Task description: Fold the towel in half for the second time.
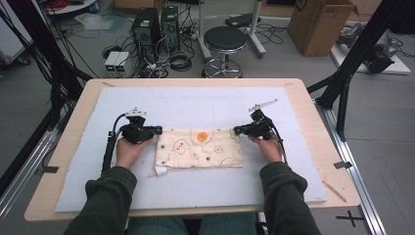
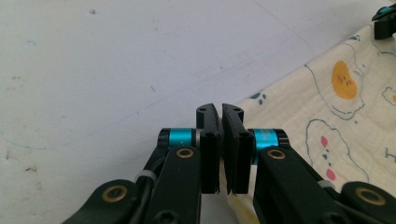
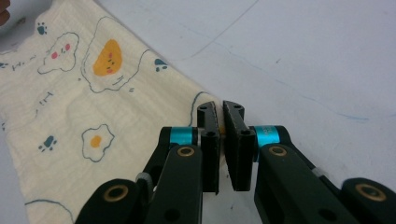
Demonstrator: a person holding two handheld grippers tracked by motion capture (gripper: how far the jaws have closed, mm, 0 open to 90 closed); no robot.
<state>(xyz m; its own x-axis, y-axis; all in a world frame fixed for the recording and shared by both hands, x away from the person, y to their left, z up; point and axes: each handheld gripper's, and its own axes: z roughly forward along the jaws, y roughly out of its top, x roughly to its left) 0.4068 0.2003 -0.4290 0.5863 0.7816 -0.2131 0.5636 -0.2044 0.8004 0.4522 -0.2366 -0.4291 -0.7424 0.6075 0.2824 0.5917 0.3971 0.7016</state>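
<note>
A cream cloth (image 1: 200,149) printed with fried eggs and small animals lies flat on the pale mat (image 1: 195,105), folded into a wide rectangle. My left gripper (image 1: 159,130) is at its far left corner, jaws shut with the cloth's edge pinched between them. In the left gripper view the cloth (image 2: 327,107) runs off to the right from that gripper (image 2: 220,109). My right gripper (image 1: 237,130) is at the far right corner, shut on that corner. In the right gripper view the cloth (image 3: 93,102) spreads left from the closed gripper (image 3: 220,106).
The mat covers most of a wooden table (image 1: 68,147). A thin wooden stick (image 1: 335,191) lies near the table's right front corner. Beyond the far edge stand a black stool (image 1: 224,41), computer towers (image 1: 155,29) and a cardboard box (image 1: 320,24).
</note>
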